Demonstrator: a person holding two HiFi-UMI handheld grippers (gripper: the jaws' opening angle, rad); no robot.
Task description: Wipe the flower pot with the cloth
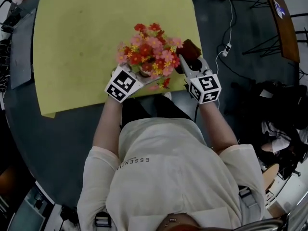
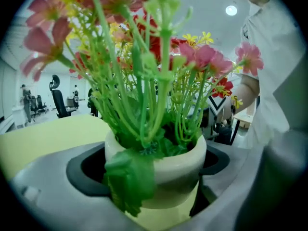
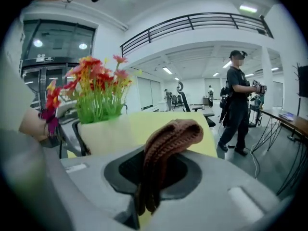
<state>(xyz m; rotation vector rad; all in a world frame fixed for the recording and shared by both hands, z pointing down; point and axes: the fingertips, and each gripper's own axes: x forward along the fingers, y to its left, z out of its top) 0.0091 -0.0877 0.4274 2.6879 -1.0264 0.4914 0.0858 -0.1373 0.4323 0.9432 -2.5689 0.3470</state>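
A cream flower pot (image 2: 168,170) full of red, pink and yellow flowers (image 1: 151,49) is lifted at the near edge of the yellow mat (image 1: 82,32). My left gripper (image 1: 139,76) is shut on the pot, one jaw on each side of its wall. A green leaf hangs over the pot's rim. In the head view the blooms hide most of the pot. My right gripper (image 1: 190,64) is just right of the flowers, shut on a brown knitted cloth (image 3: 166,146) that folds over between its jaws. In the right gripper view the pot (image 3: 103,134) stands apart to the left of the cloth.
The mat lies on a dark round table (image 1: 48,138). A grey flat device (image 1: 21,47) rests at the table's left edge. Cables (image 1: 231,28) and dark bags (image 1: 279,109) lie on the floor to the right. A person (image 3: 236,105) stands farther off in the room.
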